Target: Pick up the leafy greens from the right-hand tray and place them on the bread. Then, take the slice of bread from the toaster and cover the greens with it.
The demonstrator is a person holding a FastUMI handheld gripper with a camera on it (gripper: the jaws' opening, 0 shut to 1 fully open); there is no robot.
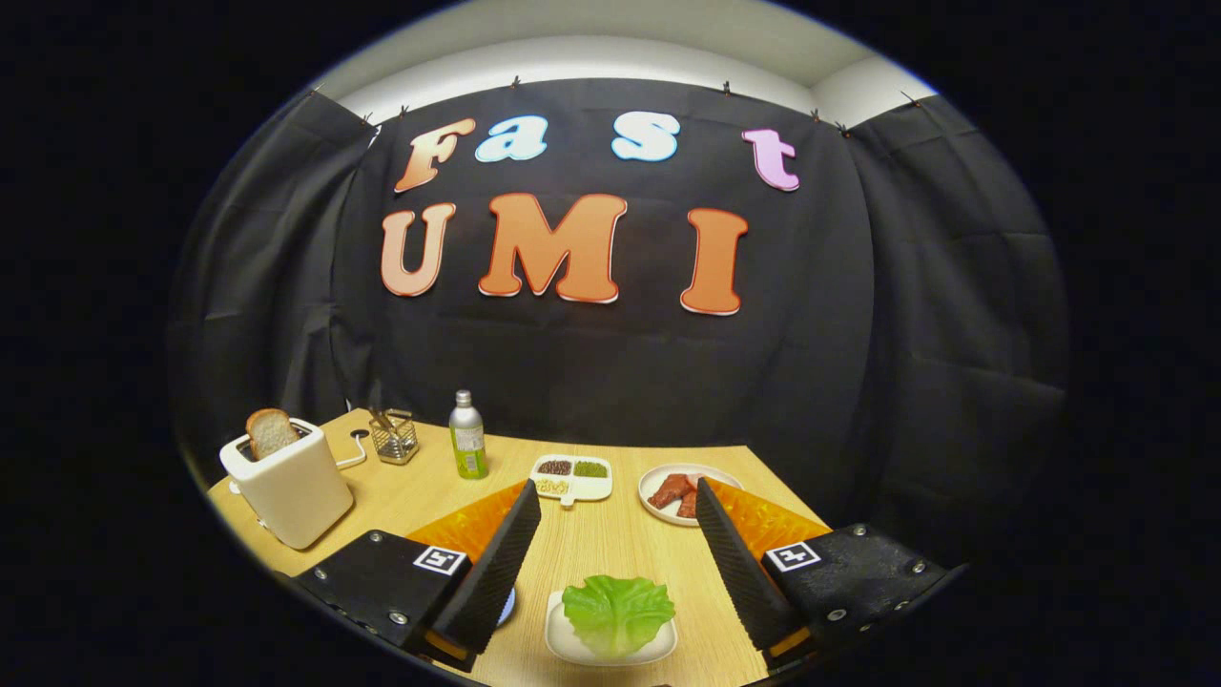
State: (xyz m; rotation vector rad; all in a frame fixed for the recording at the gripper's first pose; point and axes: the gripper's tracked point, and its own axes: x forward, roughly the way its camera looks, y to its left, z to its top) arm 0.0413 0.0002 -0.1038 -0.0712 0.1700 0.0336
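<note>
In the gripper view we are holding the gripper (618,534) with its fingers spread wide and gripping nothing, and we are looking down at the leafy greens (618,613) lying on a small white tray (563,641) between the fingers, near their base. The slice of bread (271,432) is standing up out of the white toaster (289,482) well off to the left, on the wooden table (591,549).

We are judging the leaf to be thin and floppy, so if we are closing too high we are likely pinching air, and if too low we are risking the fingers catching the tray rim and dragging it along. The leaf may also be folding or slipping out as we are lifting.

Just past the left finger a rounded pale edge (508,603) is peeking out; we cannot tell whether that is the plate with the bread, so aiming the drop is uncertain. Beyond the fingers a divided dish (571,478), a plate of meat (687,492) and a bottle (467,435) are standing within reach of a careless swing.
</note>
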